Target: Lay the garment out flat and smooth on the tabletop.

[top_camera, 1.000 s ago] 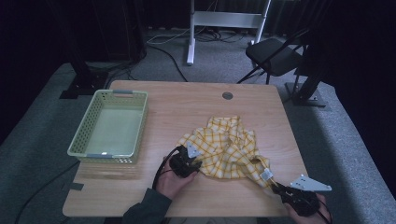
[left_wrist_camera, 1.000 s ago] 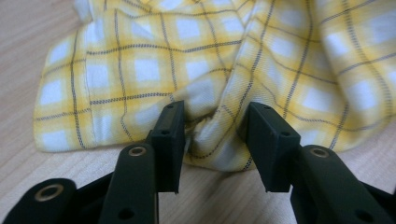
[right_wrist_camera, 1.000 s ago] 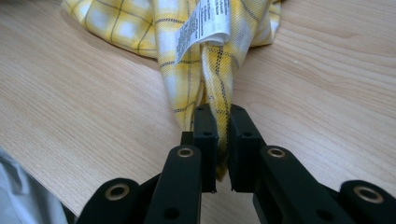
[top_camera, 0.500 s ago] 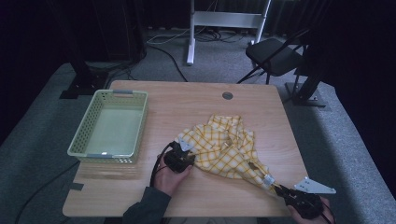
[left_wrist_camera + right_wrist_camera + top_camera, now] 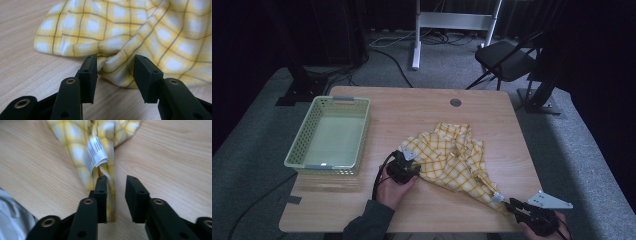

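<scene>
From above, the left hand (image 5: 393, 186) reaches in from the table's (image 5: 422, 107) near edge, its left gripper (image 5: 404, 167) at the one yellow checked cloth's (image 5: 452, 160) left edge. The right gripper (image 5: 519, 207) sits at the cloth's drawn-out corner, its hand cut off. One basket (image 5: 302, 145) stands left.

In the left gripper view, the jaws are spread around a cloth fold (image 5: 117, 67).

In the right gripper view, the jaws are parted, cloth between them, with one white label (image 5: 96, 151).

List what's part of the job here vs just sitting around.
In the job:
yellow checked cloth
left tool, open, jaws either side of a cloth fold
right tool, open, cloth strip with white label between its jaws

Lying about:
green basket
folding chair
</scene>
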{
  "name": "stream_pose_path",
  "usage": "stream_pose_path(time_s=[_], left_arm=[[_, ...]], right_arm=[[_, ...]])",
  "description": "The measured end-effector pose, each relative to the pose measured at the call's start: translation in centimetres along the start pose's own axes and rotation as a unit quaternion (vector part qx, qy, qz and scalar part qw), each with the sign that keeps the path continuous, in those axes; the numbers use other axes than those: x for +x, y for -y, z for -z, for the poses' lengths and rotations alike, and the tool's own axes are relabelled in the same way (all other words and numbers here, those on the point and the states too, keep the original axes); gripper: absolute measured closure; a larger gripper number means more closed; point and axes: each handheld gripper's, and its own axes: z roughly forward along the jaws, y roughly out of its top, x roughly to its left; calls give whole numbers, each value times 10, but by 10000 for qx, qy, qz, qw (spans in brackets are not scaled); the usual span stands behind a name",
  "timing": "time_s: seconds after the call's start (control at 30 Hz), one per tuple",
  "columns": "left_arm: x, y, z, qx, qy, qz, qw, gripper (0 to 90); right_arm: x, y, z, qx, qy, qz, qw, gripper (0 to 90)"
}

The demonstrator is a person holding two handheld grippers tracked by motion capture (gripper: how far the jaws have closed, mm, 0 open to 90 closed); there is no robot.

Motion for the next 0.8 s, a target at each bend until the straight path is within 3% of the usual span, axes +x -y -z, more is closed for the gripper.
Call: stream_pose_path(time_s=[0.33,0.8], left_arm=[[-6,-8,0,-78,84,-166,9998,531],[-16,-26,3,-298,185,-391,9986,533]], right_arm=[[4,-13,-2,-215,-89,131,9996,651],[8,-41,-16,-404,-127,382,9984,647]])
